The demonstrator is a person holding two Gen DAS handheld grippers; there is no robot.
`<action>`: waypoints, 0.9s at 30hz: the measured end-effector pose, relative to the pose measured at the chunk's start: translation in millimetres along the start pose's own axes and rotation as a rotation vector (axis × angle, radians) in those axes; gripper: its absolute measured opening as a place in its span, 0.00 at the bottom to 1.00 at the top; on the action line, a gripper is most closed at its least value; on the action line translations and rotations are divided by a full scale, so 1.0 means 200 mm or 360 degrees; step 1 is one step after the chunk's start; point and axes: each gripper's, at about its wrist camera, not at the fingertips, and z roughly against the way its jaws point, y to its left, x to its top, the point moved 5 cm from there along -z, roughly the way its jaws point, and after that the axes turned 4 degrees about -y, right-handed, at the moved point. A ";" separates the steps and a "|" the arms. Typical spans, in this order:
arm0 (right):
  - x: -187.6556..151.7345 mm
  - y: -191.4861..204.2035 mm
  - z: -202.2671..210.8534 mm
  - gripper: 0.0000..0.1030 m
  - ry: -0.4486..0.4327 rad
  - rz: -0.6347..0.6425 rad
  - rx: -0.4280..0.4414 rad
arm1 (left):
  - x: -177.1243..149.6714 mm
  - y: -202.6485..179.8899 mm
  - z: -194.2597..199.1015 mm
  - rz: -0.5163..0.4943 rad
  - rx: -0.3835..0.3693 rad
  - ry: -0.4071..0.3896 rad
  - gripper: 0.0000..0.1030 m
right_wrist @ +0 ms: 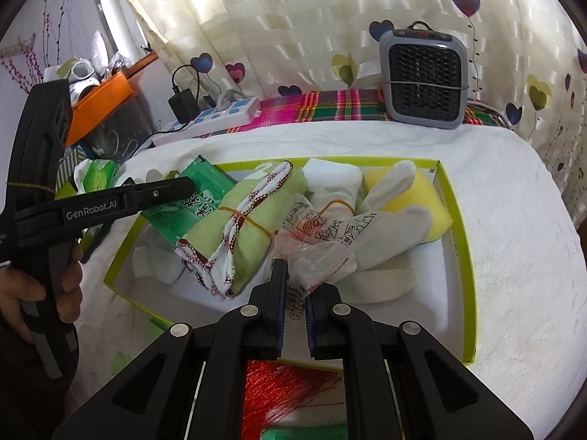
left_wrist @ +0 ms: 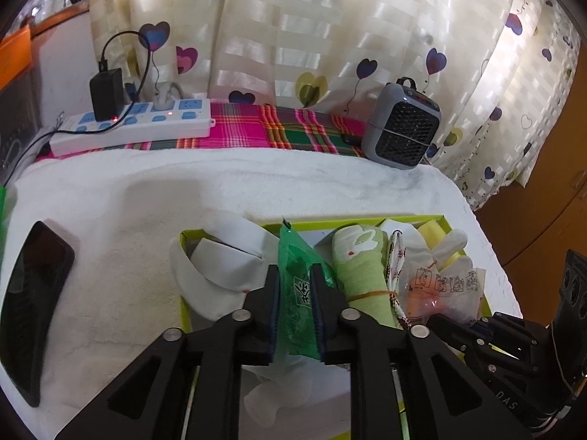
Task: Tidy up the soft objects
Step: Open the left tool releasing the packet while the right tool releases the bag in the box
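Black left gripper (left_wrist: pixel 295 288) sits nearest, its jaws narrow around a shiny green plastic packet (left_wrist: pixel 298 286) standing over the left half of the lime-rimmed white cardboard box (right_wrist: pixel 460 256) — whether the pads press, I cannot tell. Right gripper (right_wrist: pixel 295 299) pinches a crinkled clear printed plastic bag (right_wrist: pixel 315 245) at the box's near edge, beside a rubber-banded pale green cloth roll (right_wrist: pixel 253 220).

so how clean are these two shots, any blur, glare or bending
Left wrist view: fisheye bends the white power strip and dark corners vignette; the black phone at the edge smears. Right wrist view: sheen on the cream heart-print curtain; the green-rimmed box stays sharp.
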 end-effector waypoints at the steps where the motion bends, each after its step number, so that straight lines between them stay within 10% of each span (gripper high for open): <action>1: 0.00 0.00 0.00 0.10 -0.0003 -0.0009 0.0005 | 0.00 0.00 0.00 -0.0001 0.0004 -0.0002 0.19; 10: -0.01 -0.03 0.02 0.19 -0.0004 -0.0051 -0.0014 | 0.00 -0.01 0.03 -0.0017 0.0017 -0.0022 0.27; 14: -0.03 -0.03 0.03 0.45 -0.0004 -0.0062 -0.0030 | 0.00 -0.02 0.05 -0.0033 0.0019 -0.0036 0.28; 27: -0.04 -0.08 0.10 0.56 -0.0040 -0.0116 -0.0096 | -0.03 -0.05 0.13 -0.0076 0.0048 -0.0068 0.30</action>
